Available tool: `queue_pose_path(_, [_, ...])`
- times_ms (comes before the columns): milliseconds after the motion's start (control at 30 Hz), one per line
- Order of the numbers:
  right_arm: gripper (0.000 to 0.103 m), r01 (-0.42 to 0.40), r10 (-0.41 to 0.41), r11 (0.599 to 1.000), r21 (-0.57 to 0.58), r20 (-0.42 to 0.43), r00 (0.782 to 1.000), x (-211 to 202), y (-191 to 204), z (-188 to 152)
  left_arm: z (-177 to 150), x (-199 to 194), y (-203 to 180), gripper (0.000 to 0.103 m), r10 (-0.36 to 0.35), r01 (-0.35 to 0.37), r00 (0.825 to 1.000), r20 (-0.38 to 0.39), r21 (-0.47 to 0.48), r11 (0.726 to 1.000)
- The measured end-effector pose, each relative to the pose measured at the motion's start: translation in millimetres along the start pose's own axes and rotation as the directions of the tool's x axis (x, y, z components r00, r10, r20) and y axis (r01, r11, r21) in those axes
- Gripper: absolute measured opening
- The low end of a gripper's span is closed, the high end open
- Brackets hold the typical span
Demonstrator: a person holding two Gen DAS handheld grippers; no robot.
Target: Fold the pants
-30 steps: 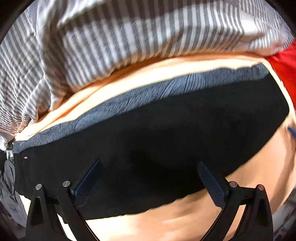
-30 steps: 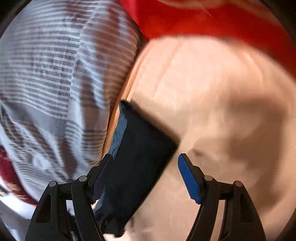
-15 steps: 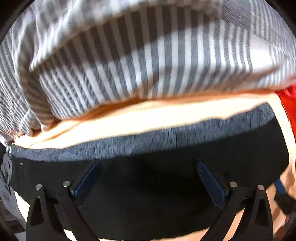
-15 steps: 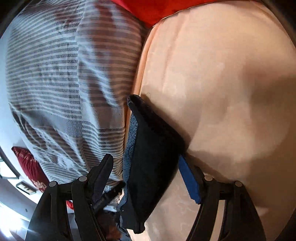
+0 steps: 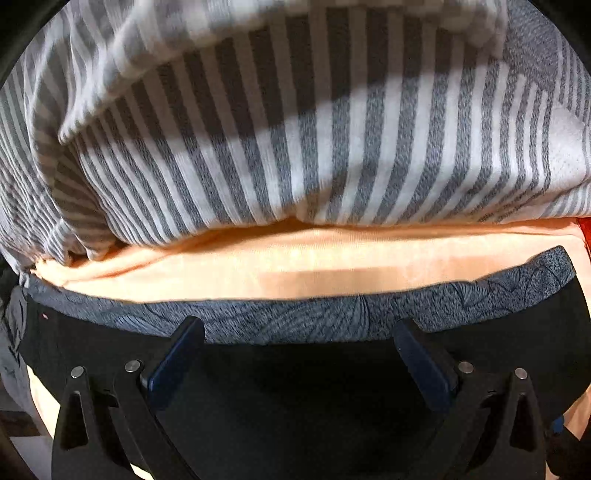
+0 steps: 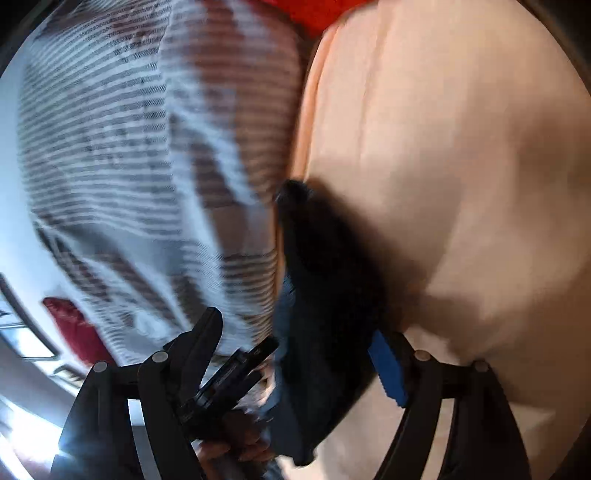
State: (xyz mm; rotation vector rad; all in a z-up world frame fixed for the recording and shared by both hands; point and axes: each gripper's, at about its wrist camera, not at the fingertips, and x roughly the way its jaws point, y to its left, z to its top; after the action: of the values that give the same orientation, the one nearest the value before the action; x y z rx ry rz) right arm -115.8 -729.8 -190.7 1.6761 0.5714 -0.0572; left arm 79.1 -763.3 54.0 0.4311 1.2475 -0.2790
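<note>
Black pants (image 5: 295, 398) with grey waistband (image 5: 280, 323) are lying folded on peach sheet (image 5: 258, 269), just below striped blanket (image 5: 295, 147). Left gripper (image 5: 295, 363) is being held over pants, jaws spread wide, nothing pinched between blue pads (image 5: 173, 363). Right gripper (image 6: 295, 358) is being held at pants' end (image 6: 325, 295); jaws have just been opening, wide apart, fabric between them, blue pad (image 6: 388, 369) beside dark cloth, contact unclear. Red fabric (image 6: 295, 11) is showing beyond.

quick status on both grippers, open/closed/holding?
Left gripper: open, jaws spread above the folded black pants with grey patterned waistband, gripping nothing.
Right gripper: open, has just been widening; pants between the jaws, not clamped.
</note>
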Motion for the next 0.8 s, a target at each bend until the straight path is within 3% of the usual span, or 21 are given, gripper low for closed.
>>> queue_pose_path(167, [0.08, -0.023, 0.023, 1.0, 0.002, -0.008, 1.0, 12, 0, 9, 5, 8, -10, 0.103, 0.042, -0.043, 0.999, -0.005, -0.04, 0.998])
queue_pose_path(267, [0.068, -0.012, 0.012, 1.0, 0.002, -0.033, 0.999, 25, 3, 14, -5, 16, -12, 0.103, 0.097, -0.098, 0.995, -0.015, -0.045, 0.994])
queue_pose_path(333, [0.023, 0.002, 0.003, 0.998, 0.06, -0.078, 0.997, 36, -5, 15, -10, 21, -21, 0.103, 0.11, -0.11, 0.994, 0.004, -0.041, 0.993])
queue_pose_path(367, [0.017, -0.009, 0.017, 0.996, 0.087, -0.088, 0.996, 38, -9, 13, -10, 18, -29, 0.103, 0.12, -0.12, 0.993, 0.02, -0.03, 0.992])
queue_pose_path(500, [0.017, -0.106, 0.116, 0.987, 0.118, -0.085, 0.99, 35, -7, 4, -18, -4, -42, 0.103, 0.146, -0.148, 0.989, 0.038, 0.05, 0.988])
queue_pose_path(567, [0.017, -0.139, 0.15, 0.984, 0.113, -0.093, 0.984, 35, 3, -1, -19, -18, -33, 0.103, 0.109, -0.11, 0.993, 0.052, 0.016, 0.994])
queue_pose_path(667, [0.017, -0.164, 0.174, 0.982, 0.095, -0.111, 0.978, 37, 18, -7, -29, -41, -20, 0.103, 0.117, -0.116, 0.988, 0.097, -0.015, 0.993])
queue_pose_path(800, [0.017, -0.172, 0.18, 0.983, 0.07, -0.128, 0.975, 37, 30, -16, -42, -26, -11, 0.103, 0.099, -0.098, 0.994, 0.046, -0.013, 0.995])
